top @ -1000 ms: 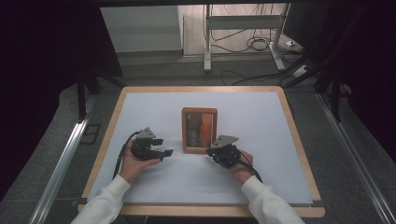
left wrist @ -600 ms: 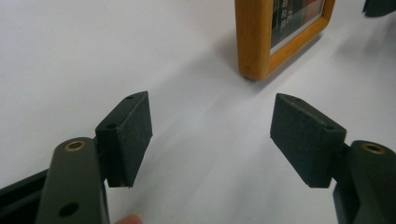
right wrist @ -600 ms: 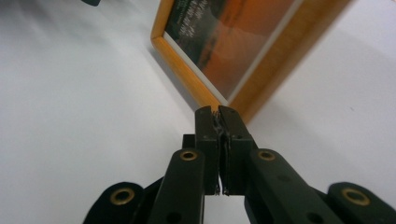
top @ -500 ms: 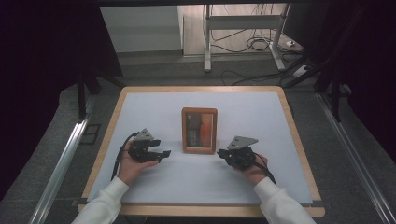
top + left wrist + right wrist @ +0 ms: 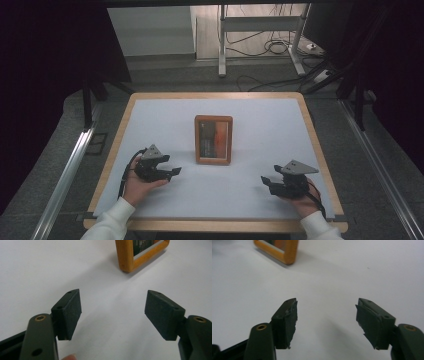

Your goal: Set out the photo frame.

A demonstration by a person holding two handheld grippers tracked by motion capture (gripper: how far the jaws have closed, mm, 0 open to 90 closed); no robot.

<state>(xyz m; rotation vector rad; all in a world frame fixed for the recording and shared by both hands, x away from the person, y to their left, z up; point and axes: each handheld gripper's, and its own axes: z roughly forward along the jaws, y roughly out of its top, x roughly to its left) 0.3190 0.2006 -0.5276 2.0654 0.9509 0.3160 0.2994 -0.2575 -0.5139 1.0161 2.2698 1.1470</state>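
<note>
A wooden picture frame [image 5: 213, 139] stands upright near the middle of the white table top [image 5: 265, 125]. My left gripper [image 5: 174, 171] rests to the frame's front left, open, its tips pointing right toward the frame. In the left gripper view the frame's corner [image 5: 128, 256] lies beyond the empty gap [image 5: 113, 311]. My right gripper [image 5: 265, 180] sits at the front right, well away from the frame, tips pointing left. Its jaws have just been opening and nothing lies between them [image 5: 326, 320]. The frame's corner [image 5: 287, 253] shows at the upper left of the right gripper view.
A wooden rim [image 5: 320, 150] runs around the table. Metal rails [image 5: 67, 172] flank it on both sides. Beyond the far edge stand a metal rack [image 5: 260, 30] and loose cables [image 5: 272, 47] on the floor. Dark curtains hang at left and right.
My right hand has slid right and toward the near edge, away from the frame, and its jaws have opened. The left gripper has drifted slightly left. The frame stands unmoved.
</note>
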